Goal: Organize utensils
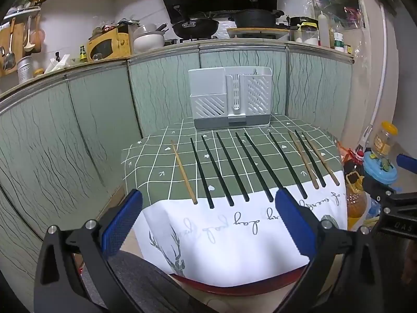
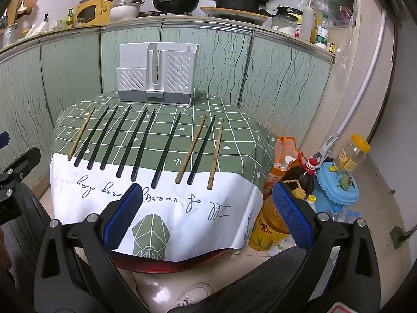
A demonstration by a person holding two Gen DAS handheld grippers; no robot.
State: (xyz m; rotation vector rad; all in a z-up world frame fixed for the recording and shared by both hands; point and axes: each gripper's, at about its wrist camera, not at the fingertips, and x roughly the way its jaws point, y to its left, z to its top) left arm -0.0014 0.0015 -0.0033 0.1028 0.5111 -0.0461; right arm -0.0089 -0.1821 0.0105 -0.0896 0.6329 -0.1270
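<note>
Both claws are hanging released, jaws spread wide, nothing between the pads. The left gripper (image 1: 208,208) is hovering off the near edge of the table, tilted down; the right gripper (image 2: 207,203) is doing the same, offset toward the table's right corner.

The chopsticks are lying ahead of both claws in a loose row on the green checked tablecloth (image 1: 161,156), running away from the claws. Seven are black, three wooden. A lone wooden chopstick (image 1: 183,172) is sitting ahead-left of the left claw, and a black chopstick (image 1: 263,165) is running almost onto its right finger (image 1: 293,220). Two wooden ones with a black one between them (image 2: 200,150) are lying just ahead of the right claw. The white utensil holder (image 1: 230,99) is standing upright beyond the far tips, well apart from both claws.

Risks from here, as judgement:
- The sticks are thin and flat on soft cloth, so pads closing may be pinching fabric or skidding over them.
- Neighbours are close, especially the right-hand trio, so a wide jaw may be catching two or knocking one askew.
- Near ends are sitting by the table's edge, where the cloth drops over; a nudge could be rolling one to the floor.
- Holder slots look narrow, and a tilted stick may be missing or tipping it.
</note>
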